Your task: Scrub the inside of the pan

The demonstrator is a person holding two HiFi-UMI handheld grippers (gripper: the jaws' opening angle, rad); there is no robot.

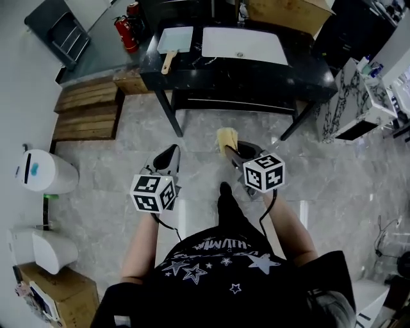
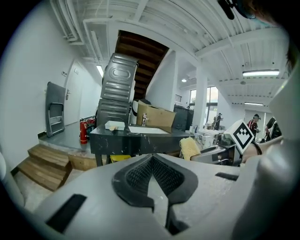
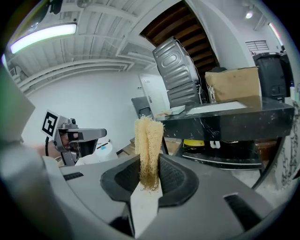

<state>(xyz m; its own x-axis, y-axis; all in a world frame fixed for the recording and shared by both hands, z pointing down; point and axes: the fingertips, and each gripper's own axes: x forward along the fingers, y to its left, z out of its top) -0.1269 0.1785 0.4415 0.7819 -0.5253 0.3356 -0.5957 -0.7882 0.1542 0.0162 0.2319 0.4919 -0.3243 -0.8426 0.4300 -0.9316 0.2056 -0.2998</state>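
Observation:
The pan [image 1: 174, 40], pale and square with a wooden handle [image 1: 168, 62], lies on the left end of a black table [image 1: 230, 70] well ahead of me; in the left gripper view the pan [image 2: 114, 125] is small and distant. My left gripper [image 1: 172, 151] is held over the floor, its jaws shut with nothing between them [image 2: 151, 161]. My right gripper [image 1: 229, 152] is shut on a yellow loofah scrubber [image 3: 148, 145], which stands up from the jaws. That scrubber [image 1: 226, 138] points toward the table. Both grippers are far short of the pan.
A white sink basin [image 1: 243, 45] sits in the table beside the pan. Red fire extinguishers [image 1: 126, 29] and wooden steps [image 1: 86, 109] are at the left, a white bin [image 1: 41, 172] nearer. A cardboard box [image 1: 285, 13] stands behind the table, a marbled cabinet [image 1: 355, 102] to the right.

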